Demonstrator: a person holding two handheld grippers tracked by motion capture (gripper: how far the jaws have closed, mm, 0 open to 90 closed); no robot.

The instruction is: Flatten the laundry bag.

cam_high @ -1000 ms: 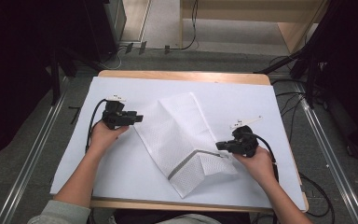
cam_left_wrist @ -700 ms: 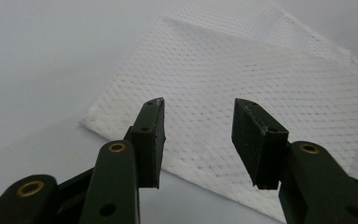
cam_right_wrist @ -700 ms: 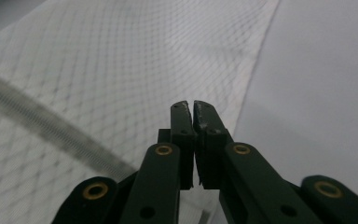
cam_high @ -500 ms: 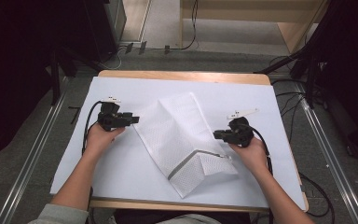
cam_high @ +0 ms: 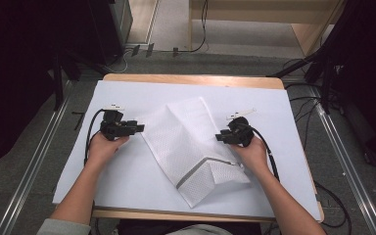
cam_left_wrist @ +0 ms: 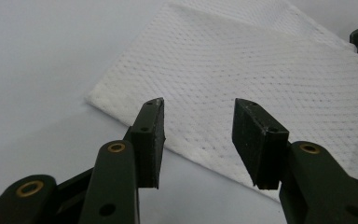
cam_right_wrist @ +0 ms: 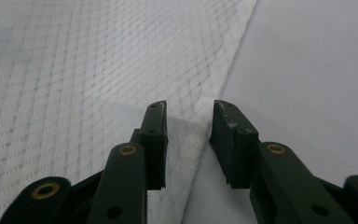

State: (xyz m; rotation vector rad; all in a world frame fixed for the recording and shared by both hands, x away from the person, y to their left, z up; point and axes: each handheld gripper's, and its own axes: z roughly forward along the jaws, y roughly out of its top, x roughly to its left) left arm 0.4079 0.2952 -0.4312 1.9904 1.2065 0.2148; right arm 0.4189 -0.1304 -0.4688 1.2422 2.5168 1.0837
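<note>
The mesh bag is laid flat on the bench, its long axis diagonal, folded end nearest the person. The left claw is held wide beside it; the right claw, just opened, straddles its edge without gripping.

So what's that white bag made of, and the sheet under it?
White bag: seemingly woven synthetic mesh, matte, with rows of tiny holes and a grey band where it folds. Sheet on the table: smooth, pale, matte, probably paper or plastic; can't tell which.
</note>
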